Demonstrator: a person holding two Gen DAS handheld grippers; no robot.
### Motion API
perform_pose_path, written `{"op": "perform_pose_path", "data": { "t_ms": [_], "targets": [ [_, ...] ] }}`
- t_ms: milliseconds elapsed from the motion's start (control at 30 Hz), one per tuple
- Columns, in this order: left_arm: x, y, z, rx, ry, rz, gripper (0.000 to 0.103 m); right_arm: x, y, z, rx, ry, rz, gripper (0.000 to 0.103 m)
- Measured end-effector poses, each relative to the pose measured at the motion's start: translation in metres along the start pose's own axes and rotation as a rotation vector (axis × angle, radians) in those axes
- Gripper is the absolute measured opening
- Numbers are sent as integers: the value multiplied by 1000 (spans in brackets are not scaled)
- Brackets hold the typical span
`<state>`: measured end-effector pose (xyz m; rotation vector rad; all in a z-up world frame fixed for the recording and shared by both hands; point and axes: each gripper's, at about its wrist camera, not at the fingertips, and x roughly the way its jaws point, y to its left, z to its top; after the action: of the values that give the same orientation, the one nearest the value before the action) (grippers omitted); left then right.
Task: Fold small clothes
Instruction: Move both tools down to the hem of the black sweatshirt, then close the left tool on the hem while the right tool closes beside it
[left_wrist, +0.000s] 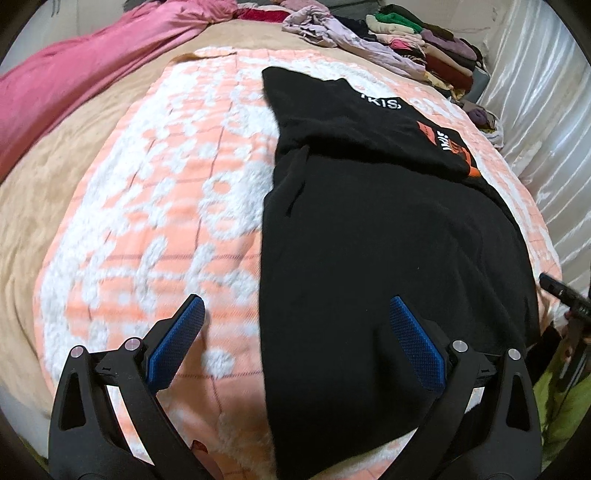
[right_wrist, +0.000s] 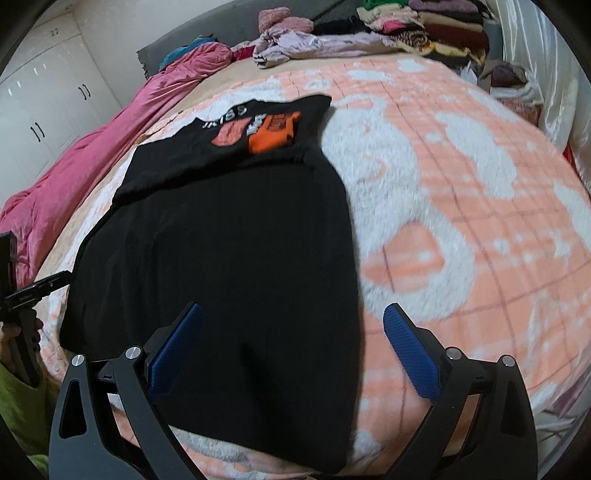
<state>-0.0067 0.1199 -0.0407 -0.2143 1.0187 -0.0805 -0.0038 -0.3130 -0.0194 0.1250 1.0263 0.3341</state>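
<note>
Left claw: released, blue pads spread, straddling left edge of black cotton T-shirt with orange print. Shirt lies lengthwise, partly folded, on peach-and-white fleece blanket covering bed. Right claw: released, straddling right edge. Risk: pinching fleece with hem; uneven lift skews fold.

Count on the bed: one black garment with orange and white print, lying on one peach-and-white blanket. One pink quilt along the far side. One stack of folded clothes; number of pieces cannot be told. Two grippers: left gripper, right gripper.
</note>
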Motion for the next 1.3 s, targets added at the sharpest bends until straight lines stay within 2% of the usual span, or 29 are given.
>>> {"op": "perform_pose_path", "data": {
  "t_ms": [167,367,567,600,667,700,733,767,800,833,867,967,1067,1167,1300],
  "targets": [
    [-2,10,-8,-60,13,-60,93,5,0,-10,4,31,6,97],
    [-3,7,-20,-72,31,-108,93,7,-3,-15,11,47,-10,97],
    [3,3,-29,-68,67,-128,88,9,-6,-20,18,69,1,94],
    [3,2,-30,-67,67,-127,86,9,-6,-20,19,69,4,85],
    [4,2,-30,-70,66,-132,76,9,-8,-21,24,73,9,73],
    [4,2,-30,-75,65,-135,65,8,-9,-21,26,71,11,59],
    [4,3,-30,-82,64,-138,56,7,-10,-21,28,70,24,49],
    [4,4,-30,-87,60,-134,52,6,-10,-21,33,67,37,36],
    [3,5,-29,-91,57,-133,43,4,-10,-20,32,64,38,32],
    [2,6,-29,-96,55,-138,34,2,-10,-20,27,58,47,18],
    [2,7,-29,-103,56,-146,31,-1,-11,-19,29,51,56,11],
    [2,6,-30,-97,61,-148,28,-8,-13,-16,25,37,81,11],
    [5,4,-34,-90,84,-144,28,-5,-14,-16,16,62,62,13],
    [7,3,-38,-86,95,-148,34,2,-18,-21,27,107,47,22],
    [10,1,-40,-91,103,-160,42,6,-21,-25,40,135,68,26]
  ]
}}
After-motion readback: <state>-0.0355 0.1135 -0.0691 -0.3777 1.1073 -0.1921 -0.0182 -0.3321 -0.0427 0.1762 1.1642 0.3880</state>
